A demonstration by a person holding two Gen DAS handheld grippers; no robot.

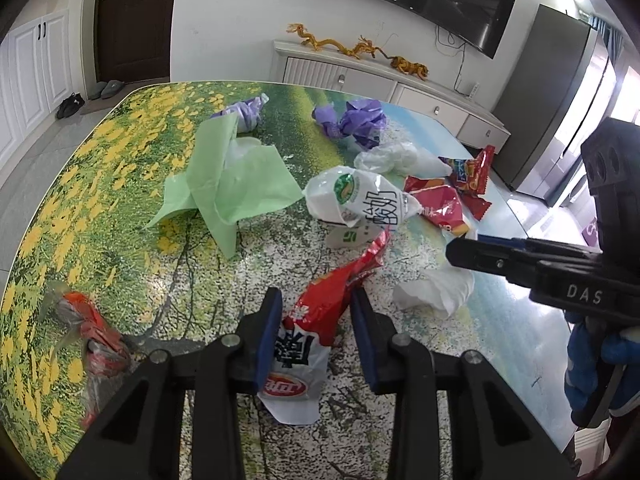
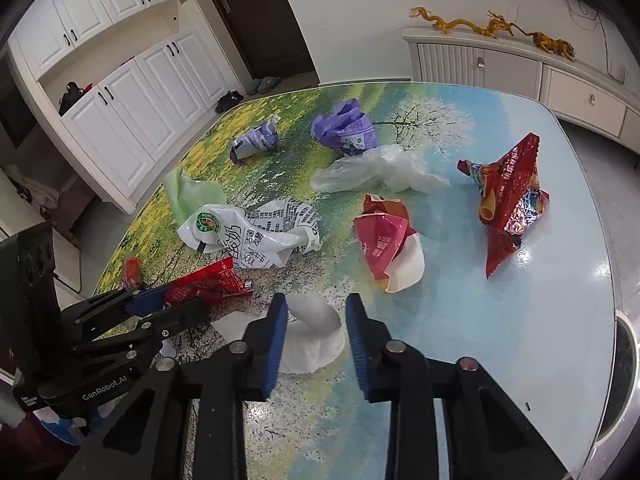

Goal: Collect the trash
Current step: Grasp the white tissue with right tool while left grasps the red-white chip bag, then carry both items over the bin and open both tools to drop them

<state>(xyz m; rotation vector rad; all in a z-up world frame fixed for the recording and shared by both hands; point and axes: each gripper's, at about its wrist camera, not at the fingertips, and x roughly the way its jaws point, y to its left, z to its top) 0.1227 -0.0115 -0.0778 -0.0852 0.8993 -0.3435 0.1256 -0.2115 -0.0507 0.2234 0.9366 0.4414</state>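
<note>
Left gripper (image 1: 316, 336) pinches the red wrapper (image 1: 320, 312); right gripper (image 2: 316, 336) squeezes the white tissue (image 2: 312, 332). Next, lift both off the table (image 2: 520, 320)

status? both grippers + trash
Left hand-held gripper closed on red snack wrapper. Right hand-held gripper straddling white tissue, grip unclear. Table still littered; nothing blocking.

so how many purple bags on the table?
2. One purple bag at the far left near the green bag, the other purple bag far centre, beside the clear bag. More could hide under other trash.
</note>
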